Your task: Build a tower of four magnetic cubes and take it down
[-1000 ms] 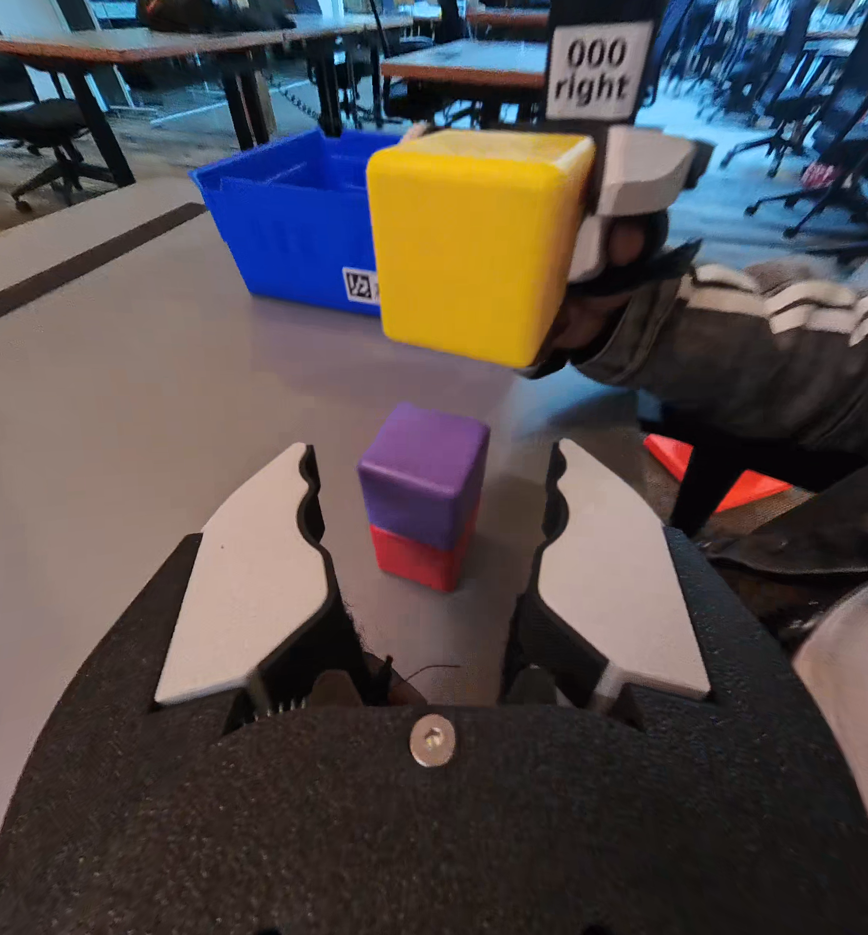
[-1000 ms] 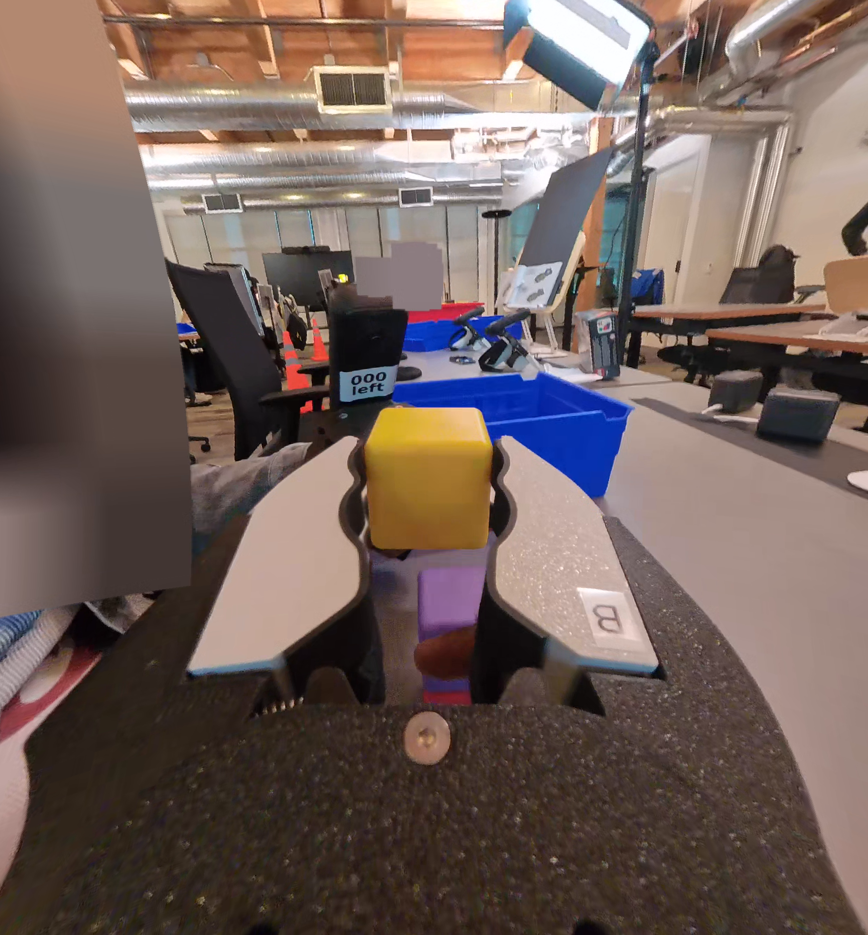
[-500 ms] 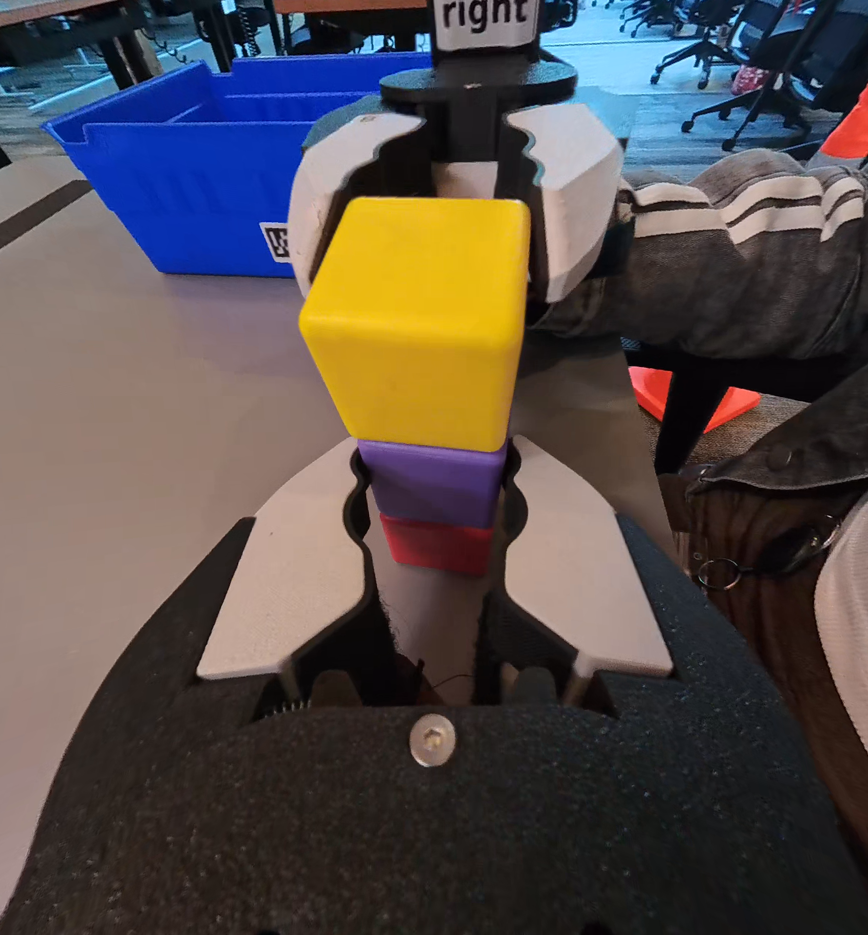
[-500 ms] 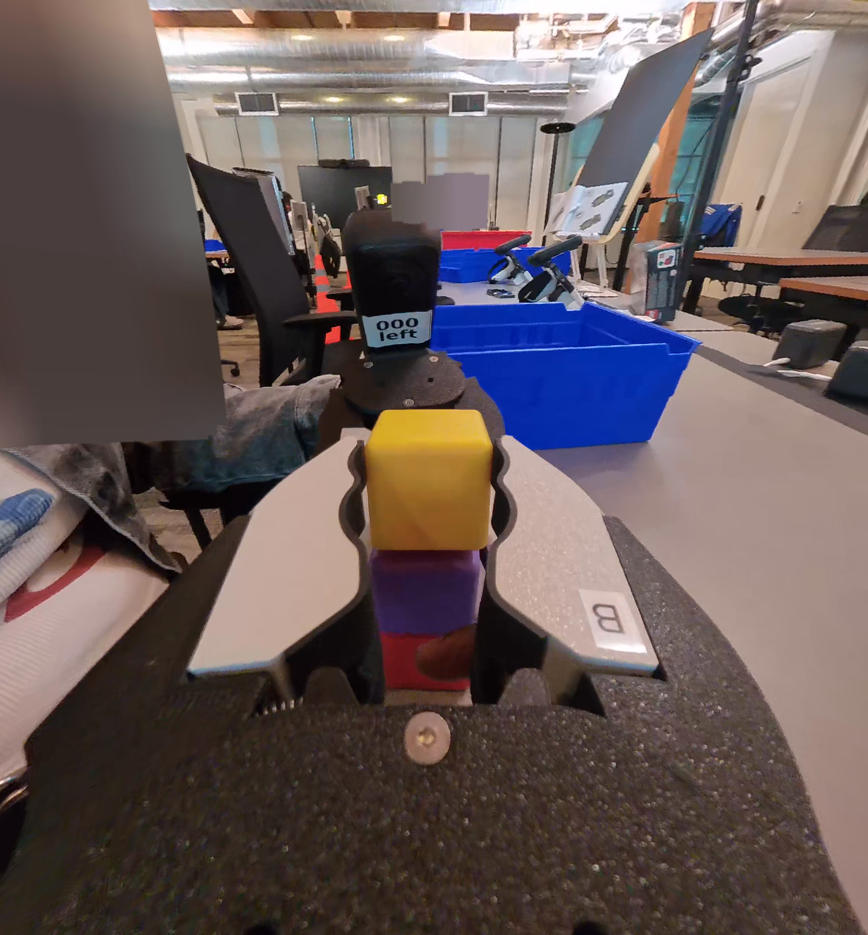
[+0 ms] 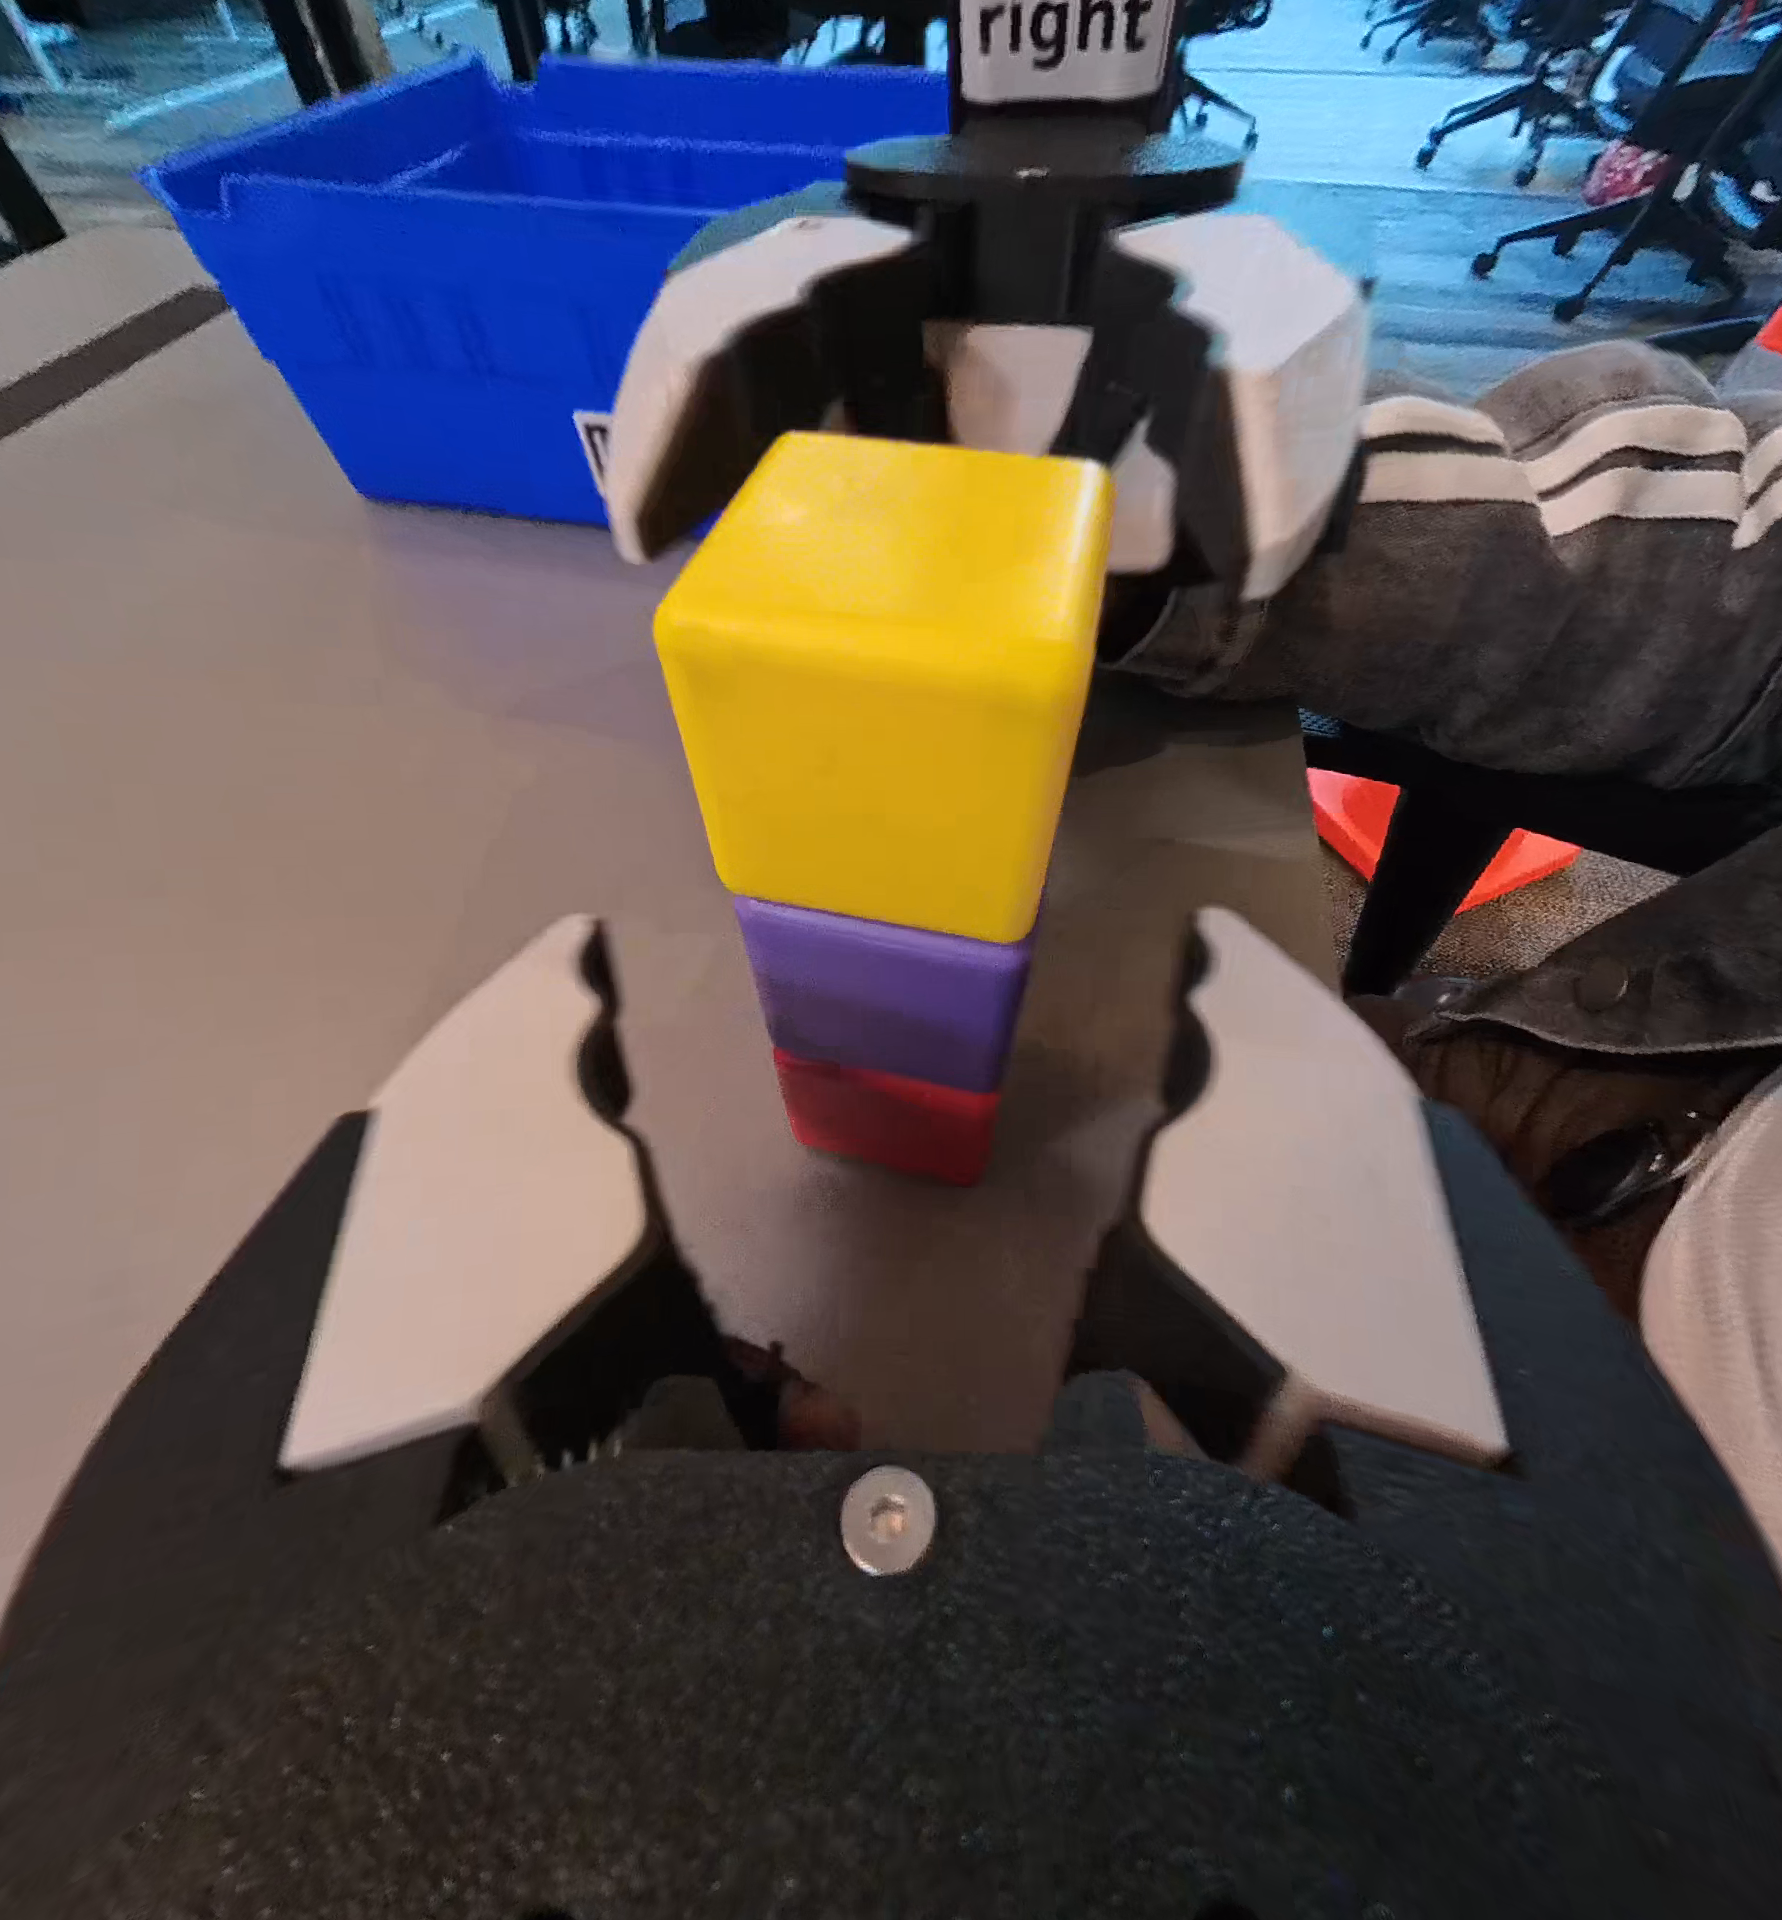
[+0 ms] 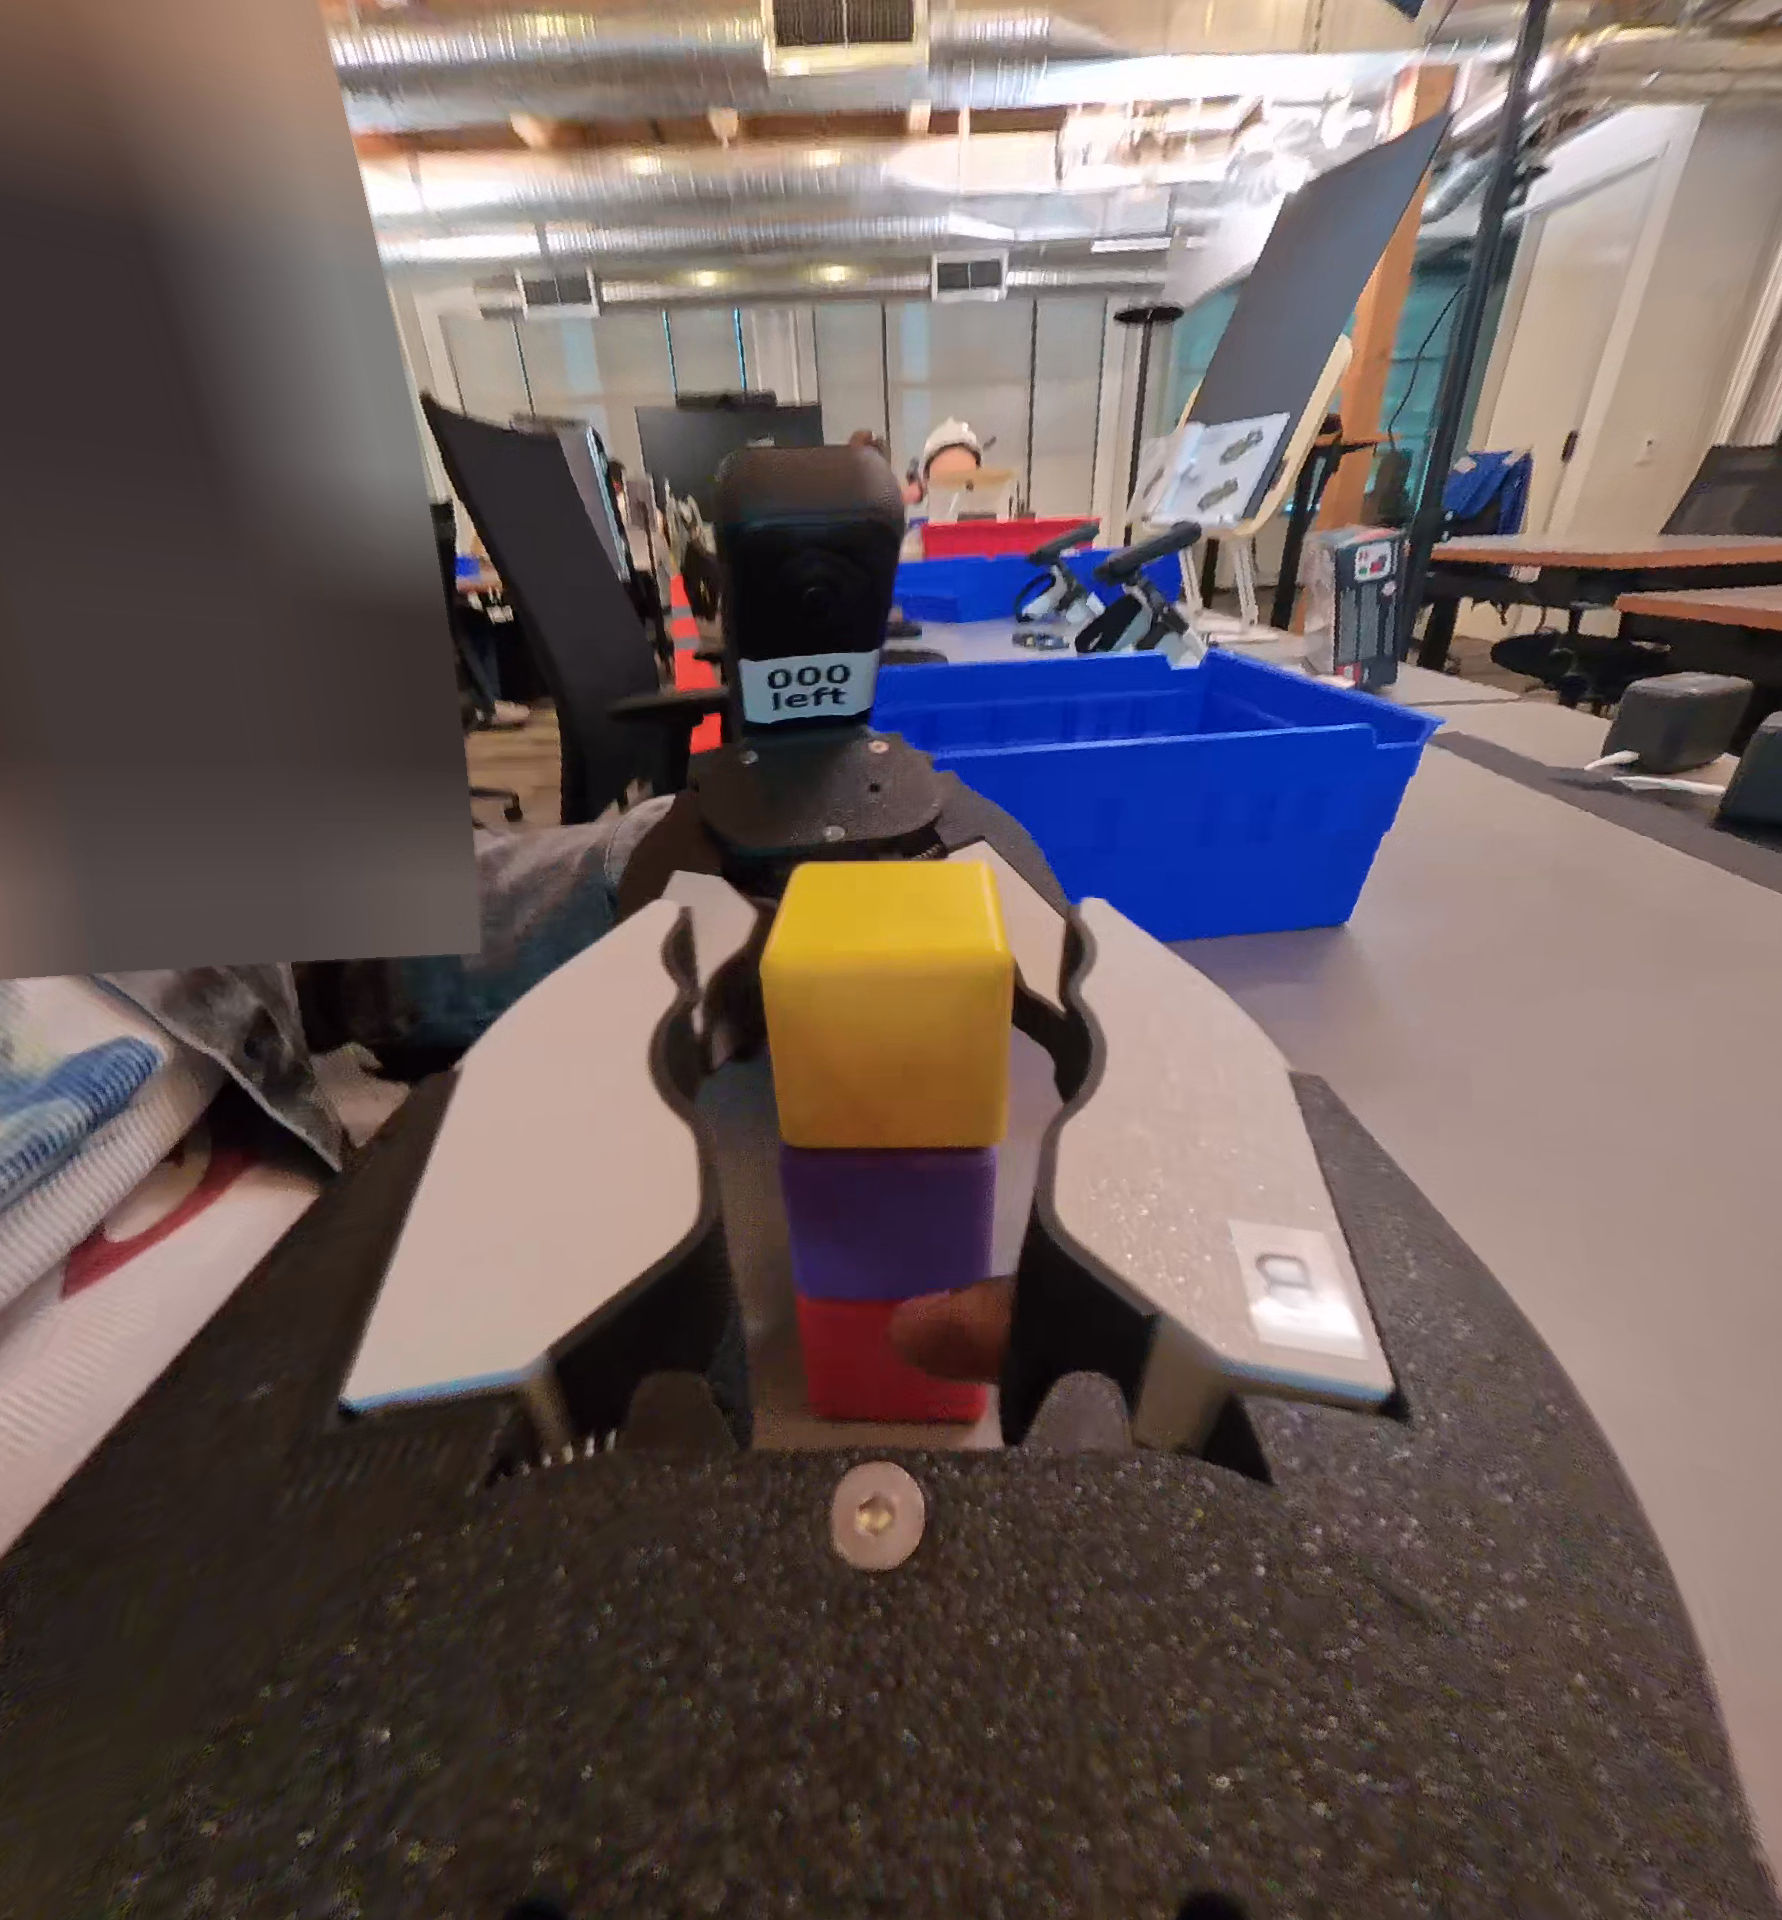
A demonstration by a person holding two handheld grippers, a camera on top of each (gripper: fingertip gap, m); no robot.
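Three cubes up: yellow cube (image 6: 892, 1023) on purple cube (image 6: 887, 1221) on red cube (image 6: 882, 1356), near the desk (image 5: 243, 831) edge closest to you. Both your grippers are spread, right gripper (image 6: 876, 982) and left gripper (image 5: 892, 977), pads clear of the stack w/ gaps each side. Risk: clip a cube while backing out & the tower probably topples. Grey desk, blue bin (image 6: 1178, 821) behind, open office w/ chairs.

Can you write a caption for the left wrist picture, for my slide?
Yellow cube tops purple cube and red cube, both grippers open.
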